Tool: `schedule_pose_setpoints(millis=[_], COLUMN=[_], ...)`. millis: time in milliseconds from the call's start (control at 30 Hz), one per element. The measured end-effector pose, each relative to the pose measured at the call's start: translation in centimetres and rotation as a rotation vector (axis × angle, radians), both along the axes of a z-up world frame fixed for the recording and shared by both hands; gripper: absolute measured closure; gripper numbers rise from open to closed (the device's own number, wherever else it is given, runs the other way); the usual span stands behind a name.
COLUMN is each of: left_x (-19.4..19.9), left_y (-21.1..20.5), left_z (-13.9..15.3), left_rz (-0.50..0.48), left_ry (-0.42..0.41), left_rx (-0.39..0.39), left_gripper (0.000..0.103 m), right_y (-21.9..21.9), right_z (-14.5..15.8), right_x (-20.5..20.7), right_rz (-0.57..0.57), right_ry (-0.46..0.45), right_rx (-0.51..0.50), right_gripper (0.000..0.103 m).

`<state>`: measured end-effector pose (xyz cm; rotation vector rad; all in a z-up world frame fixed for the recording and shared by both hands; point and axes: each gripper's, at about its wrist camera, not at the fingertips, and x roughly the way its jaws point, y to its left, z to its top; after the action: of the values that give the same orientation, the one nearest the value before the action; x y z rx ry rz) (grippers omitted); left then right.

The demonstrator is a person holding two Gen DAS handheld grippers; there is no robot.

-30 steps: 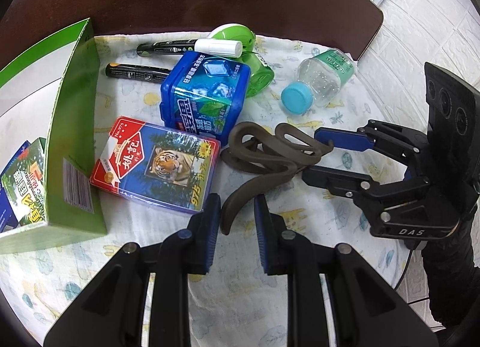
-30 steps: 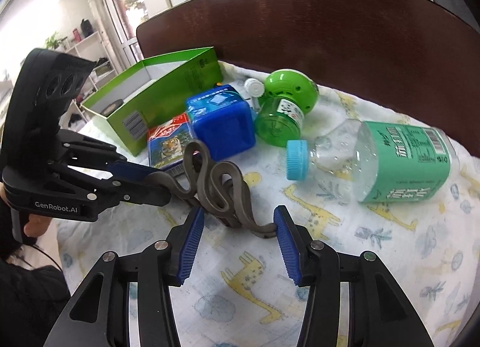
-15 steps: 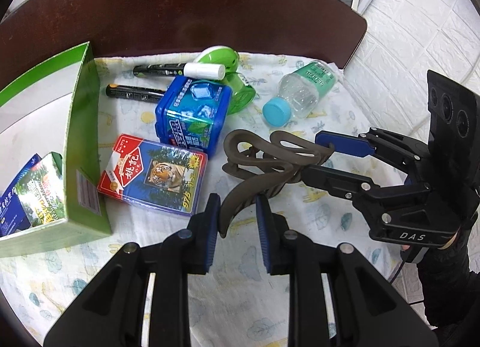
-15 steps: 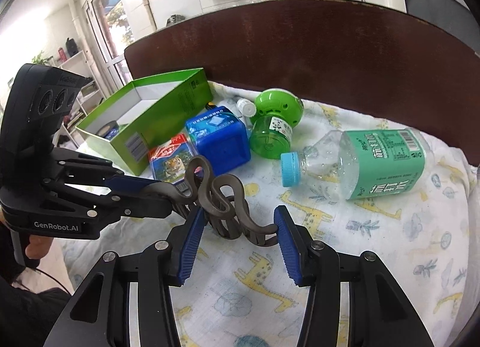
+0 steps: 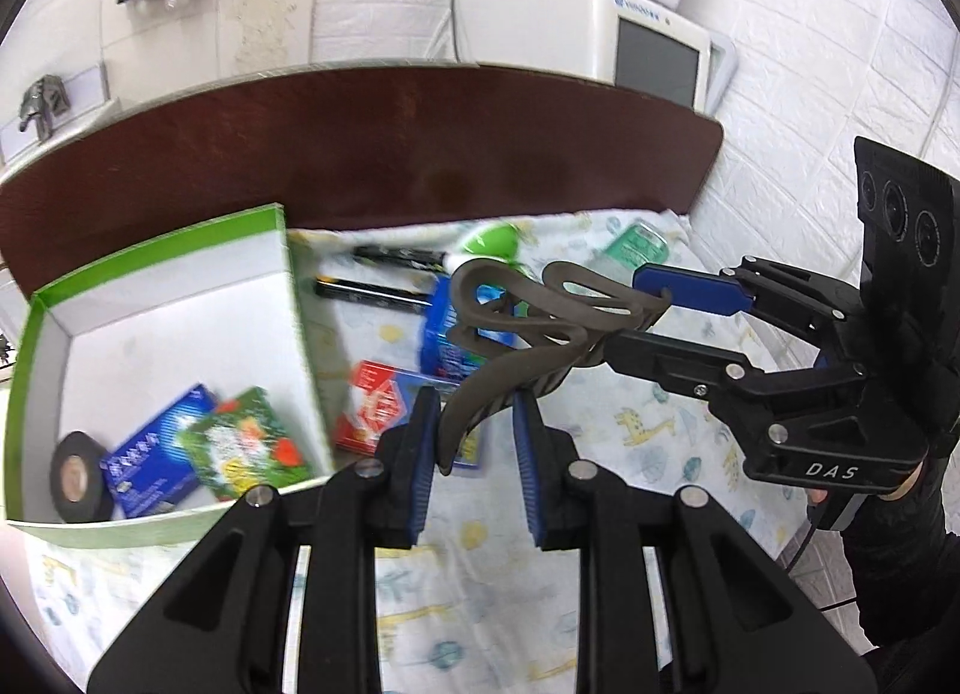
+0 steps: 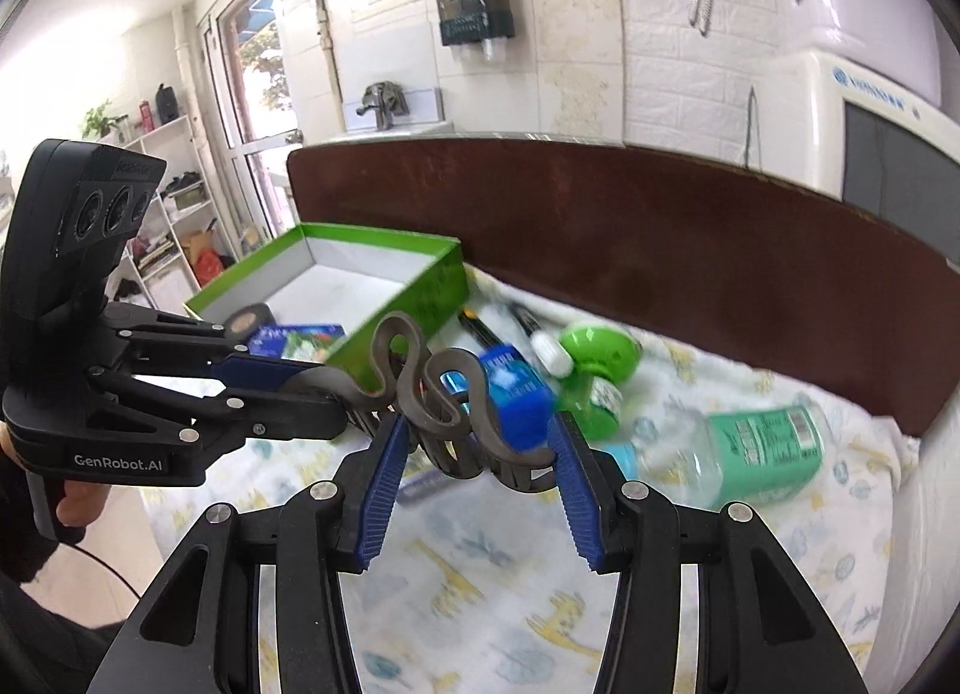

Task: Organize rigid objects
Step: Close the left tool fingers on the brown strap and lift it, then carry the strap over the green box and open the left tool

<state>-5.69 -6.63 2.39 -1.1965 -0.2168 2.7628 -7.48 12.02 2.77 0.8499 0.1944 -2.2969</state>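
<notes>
Above the patterned cloth (image 5: 648,424), both jaws clench the brown hair claw (image 5: 528,328) between them.

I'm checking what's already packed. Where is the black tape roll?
The tape roll lies inside the green box, in its near left corner in the left wrist view, beside a blue packet.

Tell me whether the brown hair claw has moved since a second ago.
Yes. The brown hair claw, held between both claws, has risen off the giraffe-print cloth; earlier it lay there beside the tiger card box, and now it hangs above the blue box.
</notes>
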Motion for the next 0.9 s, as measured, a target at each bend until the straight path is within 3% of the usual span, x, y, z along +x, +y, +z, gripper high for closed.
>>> schedule_pose_setpoints(millis=[400, 900], left_x=[4.6, 5.4], left_y=[-9.9, -19.3], left_z=[1.4, -2.1], left_rz=[0.179, 0.291], left_ry=[0.063, 0.021], left_rx=[-0.043, 0.011], left_gripper=[0.079, 0.078], right_y=[-11.3, -22.6], right_z=[2.4, -0.3], right_x=[-0.7, -3.8], right_rz=[0.159, 0.253], right_ry=[0.035, -0.054], right_rx=[-0.026, 0.040], right_gripper=[0.052, 0.052])
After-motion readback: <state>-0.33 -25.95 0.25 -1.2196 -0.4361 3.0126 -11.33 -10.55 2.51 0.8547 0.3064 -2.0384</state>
